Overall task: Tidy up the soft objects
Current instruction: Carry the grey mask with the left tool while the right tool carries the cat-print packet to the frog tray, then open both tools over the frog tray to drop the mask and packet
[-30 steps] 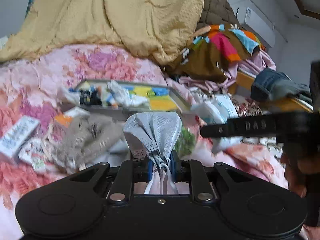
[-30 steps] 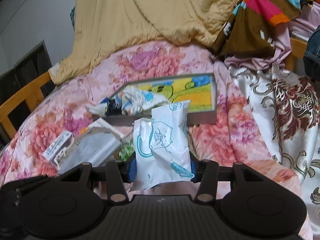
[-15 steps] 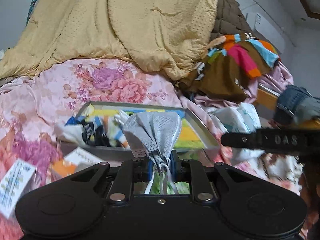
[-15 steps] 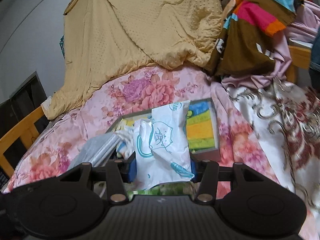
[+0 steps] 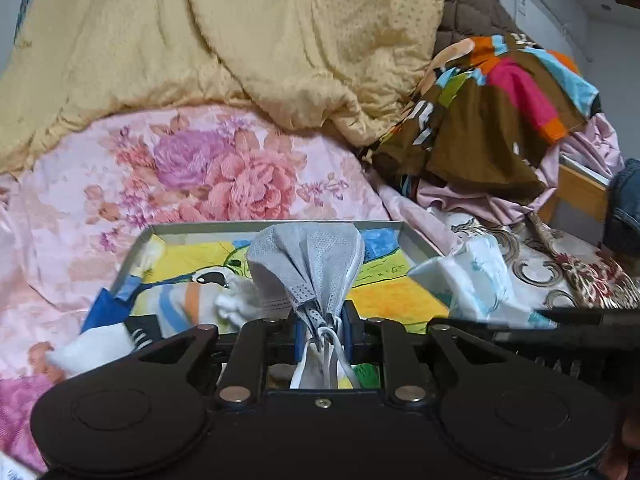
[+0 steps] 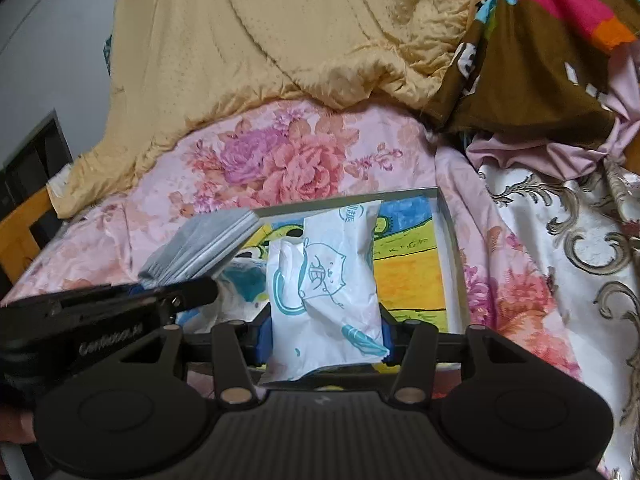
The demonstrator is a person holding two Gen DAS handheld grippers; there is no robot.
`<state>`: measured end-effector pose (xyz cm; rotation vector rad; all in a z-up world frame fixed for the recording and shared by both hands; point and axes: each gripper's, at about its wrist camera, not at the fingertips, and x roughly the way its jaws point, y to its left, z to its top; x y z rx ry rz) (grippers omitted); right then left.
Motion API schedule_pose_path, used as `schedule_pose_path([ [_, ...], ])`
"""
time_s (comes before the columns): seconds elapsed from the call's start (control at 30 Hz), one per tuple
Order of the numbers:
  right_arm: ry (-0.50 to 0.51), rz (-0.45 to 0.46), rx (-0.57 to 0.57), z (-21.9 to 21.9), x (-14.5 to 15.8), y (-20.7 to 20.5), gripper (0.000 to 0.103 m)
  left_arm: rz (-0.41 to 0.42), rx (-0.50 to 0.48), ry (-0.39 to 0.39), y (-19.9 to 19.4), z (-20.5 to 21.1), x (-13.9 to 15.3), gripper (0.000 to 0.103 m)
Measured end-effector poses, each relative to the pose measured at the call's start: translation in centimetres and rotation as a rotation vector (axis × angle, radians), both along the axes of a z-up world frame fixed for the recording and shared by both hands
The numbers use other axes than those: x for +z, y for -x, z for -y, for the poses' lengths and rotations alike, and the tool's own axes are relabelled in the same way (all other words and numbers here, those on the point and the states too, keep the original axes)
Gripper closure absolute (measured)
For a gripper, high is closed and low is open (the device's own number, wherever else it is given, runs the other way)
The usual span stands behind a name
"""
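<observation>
A bed [image 5: 72, 216] in pink floral quilt is carrying a shallow tray [image 5: 276, 227] under both tongs.

The left tongs [image 5: 322, 330] are pinching a grey face mask [image 5: 308, 264] tight by its ear loops, holding it over the tray's middle. The right tongs [image 6: 326, 332] are gripping a white tissue pack [image 6: 328, 288] above the tray, at three o'clock from the mask. Socks [image 5: 176, 308] are lying in the tray at nine o'clock. A yellow blanket [image 5: 224, 40] is heaping up at twelve.
</observation>
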<state>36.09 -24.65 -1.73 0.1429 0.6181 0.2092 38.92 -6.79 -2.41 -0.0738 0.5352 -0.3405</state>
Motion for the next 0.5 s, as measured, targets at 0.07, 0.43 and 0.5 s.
schedule_pose_path([
  [0.07, 0.029, -0.012, -0.003, -0.7, -0.4, -0.7, 0.05, -0.02, 0.0, 0.009, -1.2, 0.2, -0.2, 0.084],
  [0.43, 0.074, -0.053, -0.048, -2.2, -1.5, -2.3, 0.049, -0.095, 0.006, -0.01, -4.8, 1.1, -1.7, 0.084],
  [0.5, 0.066, -0.061, -0.055, -2.0, -1.4, -2.4, 0.049, -0.097, 0.003, -0.013, -5.2, 1.2, -1.8, 0.084],
])
